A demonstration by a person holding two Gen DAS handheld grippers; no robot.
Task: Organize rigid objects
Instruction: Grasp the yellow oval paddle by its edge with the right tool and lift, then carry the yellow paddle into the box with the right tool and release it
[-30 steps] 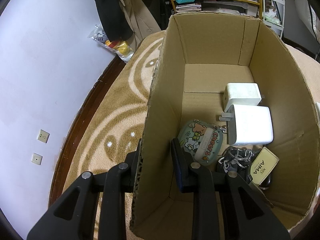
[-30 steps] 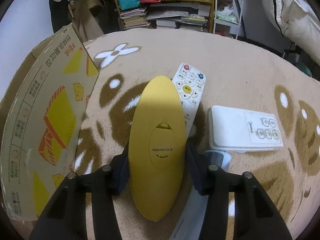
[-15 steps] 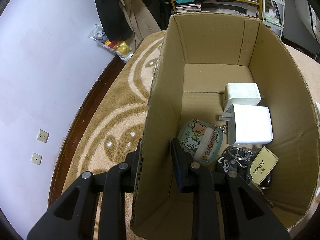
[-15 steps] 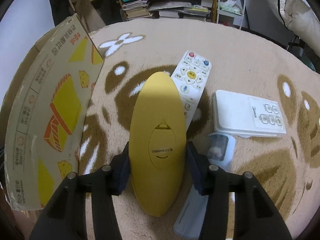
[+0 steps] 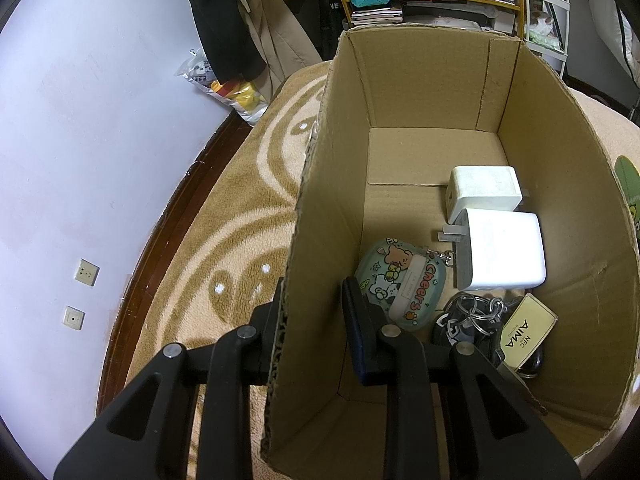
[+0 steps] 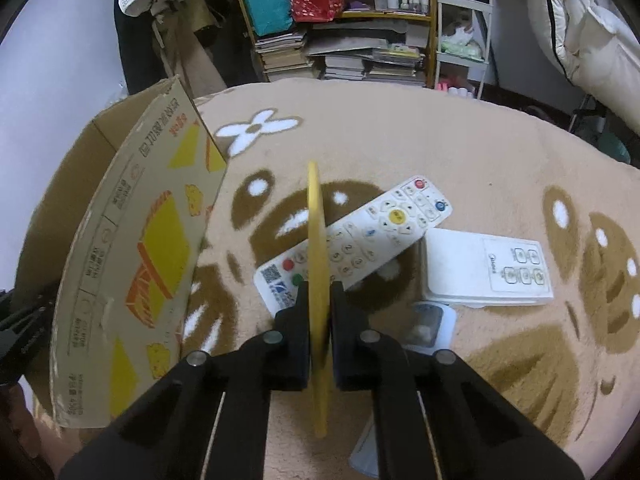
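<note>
My left gripper [image 5: 314, 312] straddles the near left wall of an open cardboard box [image 5: 420, 80], one finger outside and one inside, clamped on it. Inside the box lie two white chargers [image 5: 504, 248], a cartoon-print case [image 5: 400, 280] and a key bunch with an AIMA tag [image 5: 520, 328]. My right gripper [image 6: 320, 304] is shut on a thin yellow oval piece [image 6: 316, 240], held edge-on and upright above the rug. The box [image 6: 132, 240] stands to its left.
On the tan patterned rug [image 6: 400, 136] lie a white button remote [image 6: 372, 236], a flat white remote [image 6: 488, 272] and a pale blue item [image 6: 424, 328] partly under my gripper. Shelves with books [image 6: 352, 56] stand behind, and bedding at the far right.
The yellow piece showed its broad face between wide-set fingers; now it stands edge-on between close-set fingers. The right view has pulled up and back. The left gripper and box have not moved.
</note>
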